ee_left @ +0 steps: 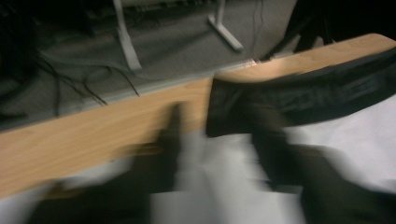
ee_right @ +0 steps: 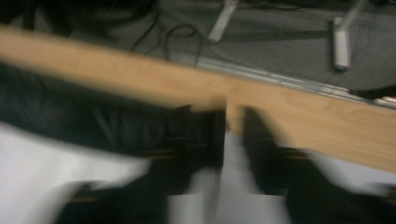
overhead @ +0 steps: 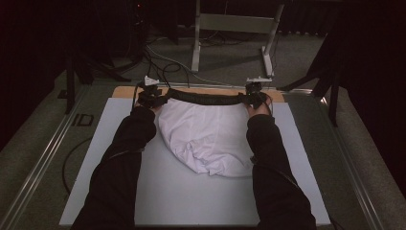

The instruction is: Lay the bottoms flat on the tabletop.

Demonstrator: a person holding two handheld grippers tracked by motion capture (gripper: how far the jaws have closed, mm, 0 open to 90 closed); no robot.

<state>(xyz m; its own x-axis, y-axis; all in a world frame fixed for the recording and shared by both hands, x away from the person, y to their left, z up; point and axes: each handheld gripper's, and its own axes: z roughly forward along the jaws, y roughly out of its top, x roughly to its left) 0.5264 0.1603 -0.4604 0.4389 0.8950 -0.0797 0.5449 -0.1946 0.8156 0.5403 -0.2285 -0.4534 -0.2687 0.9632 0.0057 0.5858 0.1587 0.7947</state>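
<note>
Now the garment (overhead: pixel 208 139) is lying on the white board (overhead: pixel 191 201), its black band (overhead: pixel 203 98) stretching along the far wooden edge (overhead: pixel 124 91). Left gripper (overhead: pixel 152 98) and right gripper (overhead: pixel 254 98) are sitting at the band's two ends. Blur is hiding whether either gripper's jaws are pressing on cloth; I cannot tell.

We see a white board (overhead: pixel 191 201) lying on a wooden tabletop (overhead: pixel 215 91), its far edge bare. Beyond it, black cables (overhead: pixel 158 64) trail across grey carpet (overhead: pixel 230 57) beneath a pale metal table frame (overhead: pixel 234 24).
</note>
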